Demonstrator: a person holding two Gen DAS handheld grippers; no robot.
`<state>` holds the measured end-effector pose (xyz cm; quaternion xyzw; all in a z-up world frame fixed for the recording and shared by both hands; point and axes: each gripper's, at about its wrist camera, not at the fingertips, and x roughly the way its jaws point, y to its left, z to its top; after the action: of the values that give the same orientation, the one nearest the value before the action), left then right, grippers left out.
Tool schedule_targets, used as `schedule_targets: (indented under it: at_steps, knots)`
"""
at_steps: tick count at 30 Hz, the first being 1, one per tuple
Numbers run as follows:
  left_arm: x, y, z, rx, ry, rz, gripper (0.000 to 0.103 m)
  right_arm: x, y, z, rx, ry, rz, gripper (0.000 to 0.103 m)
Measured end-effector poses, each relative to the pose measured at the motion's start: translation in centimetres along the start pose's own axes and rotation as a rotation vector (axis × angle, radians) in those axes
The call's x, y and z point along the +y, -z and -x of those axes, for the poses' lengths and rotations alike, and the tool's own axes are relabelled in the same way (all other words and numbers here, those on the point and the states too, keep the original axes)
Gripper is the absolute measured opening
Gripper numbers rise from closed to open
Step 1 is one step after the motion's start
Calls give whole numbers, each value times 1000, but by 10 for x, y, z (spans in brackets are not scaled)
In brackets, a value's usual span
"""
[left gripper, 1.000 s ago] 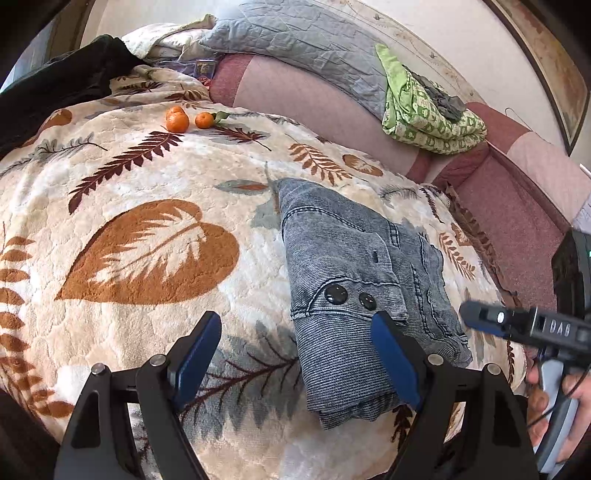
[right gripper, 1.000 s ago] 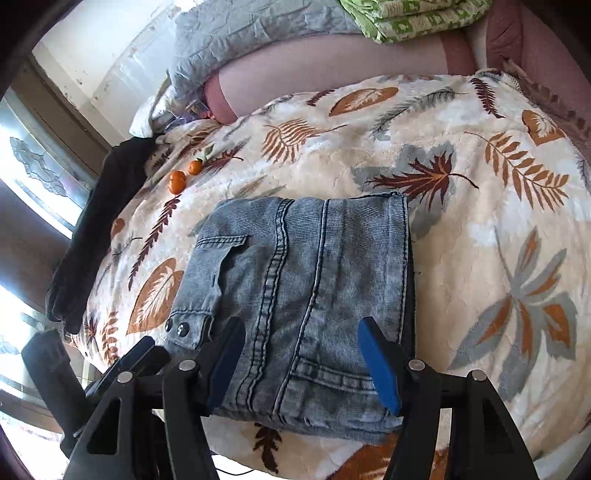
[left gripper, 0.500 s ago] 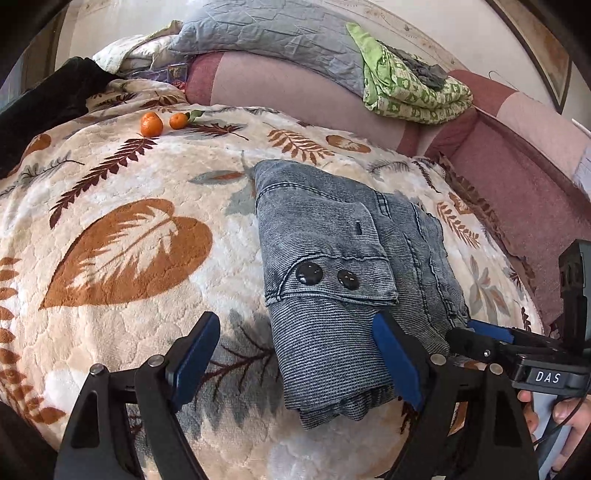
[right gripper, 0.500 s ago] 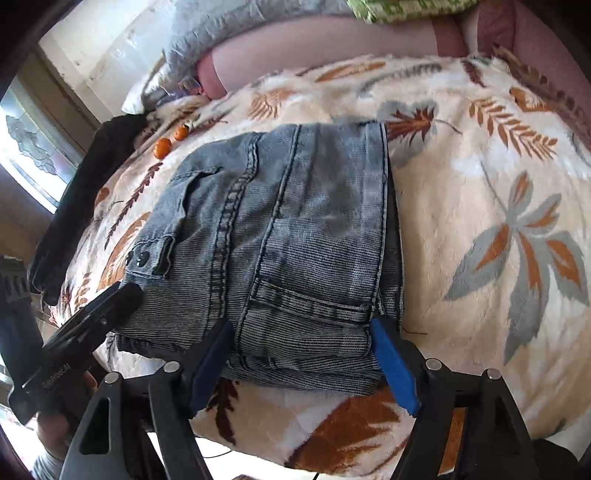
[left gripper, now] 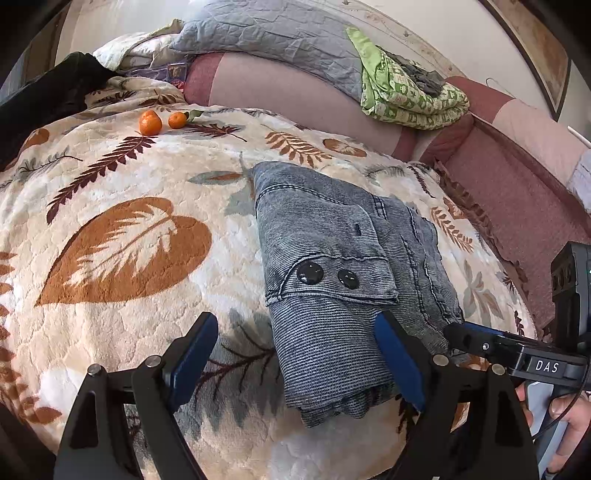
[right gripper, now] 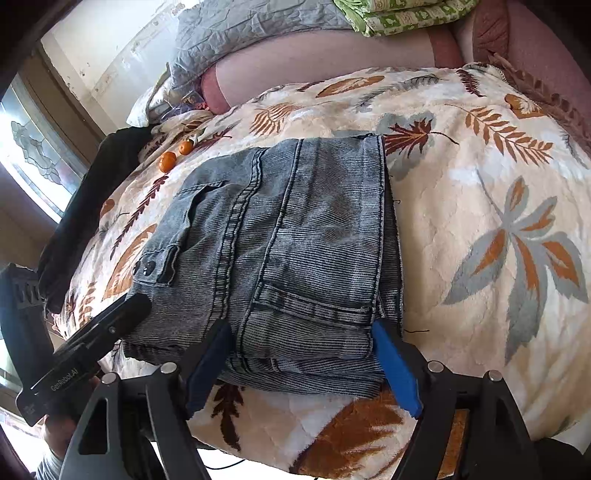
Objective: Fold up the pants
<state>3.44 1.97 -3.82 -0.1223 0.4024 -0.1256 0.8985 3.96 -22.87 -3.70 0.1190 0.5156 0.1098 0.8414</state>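
Here my right gripper (right gripper: 303,363) hangs over the near edge of the folded jeans (right gripper: 295,236); its fingers (right gripper: 397,373) have just been opening and now stand wide, the denim's edge between them but not pinched. My left gripper (left gripper: 295,365) is wide too, holding nothing, one finger over the blanket (left gripper: 122,314) and the other beside the jeans' near left corner. The jeans lie folded in a thick stack on the leaf-print blanket on the bed. Farther off, two tangerines (left gripper: 150,122) sit on the blanket, near a black garment (left gripper: 44,99). Beyond, a grey quilt (left gripper: 266,35) and a green folded cloth (left gripper: 406,98) rest on the pink bolster (left gripper: 280,88).
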Motion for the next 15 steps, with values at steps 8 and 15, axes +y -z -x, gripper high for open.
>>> schedule_targets:
  at_steps: [8, 15]
  knots:
    - [-1, 0, 1, -6, -10, -8, 87, -8, -4, 9, -1, -47, -58, 81]
    - [-2, -3, 2, 1, -18, -5, 87, -26, -14, 26, -28, -66, -109, 81]
